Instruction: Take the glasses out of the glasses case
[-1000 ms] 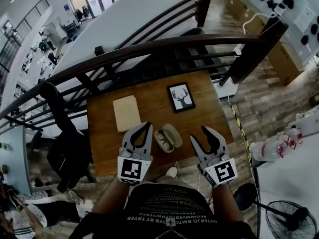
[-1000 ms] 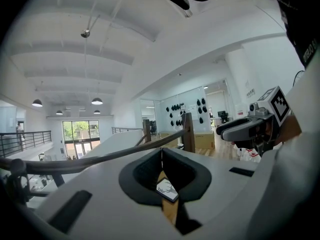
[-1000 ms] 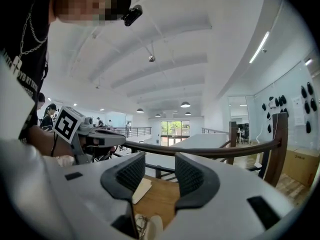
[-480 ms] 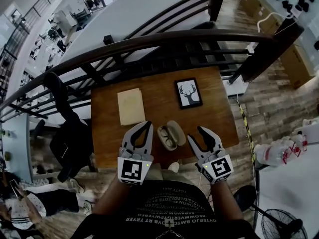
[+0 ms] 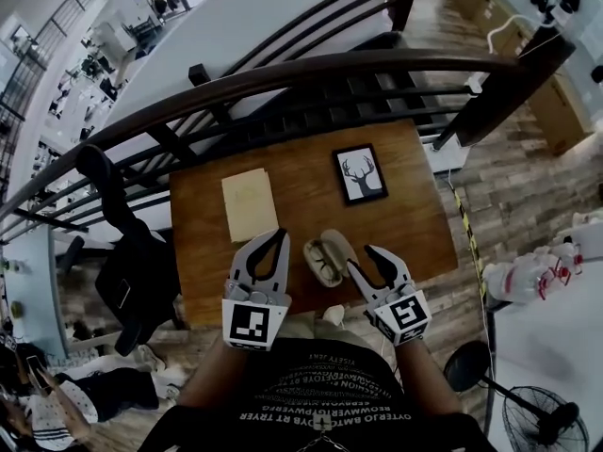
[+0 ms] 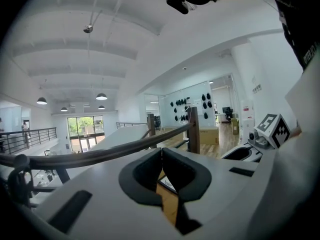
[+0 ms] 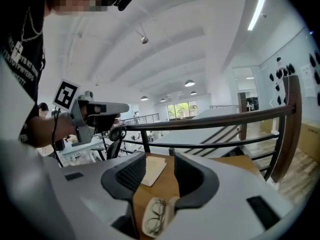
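The right gripper [image 5: 366,259] has slid in toward the open case [image 5: 341,245] and now sits just beside it, jaws spread and empty. The glasses [image 5: 322,261] still lie in the case, near the table's [image 5: 301,205] near edge. The left gripper [image 5: 274,242] hasn't budged, jaws pressed together.

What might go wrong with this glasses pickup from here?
The right claw is open and aimed at the glasses; their thin frame may bend, or it may catch the case rim instead. The left claw is shut beside the case, not holding it, so the case could slide toward the near edge of the table.
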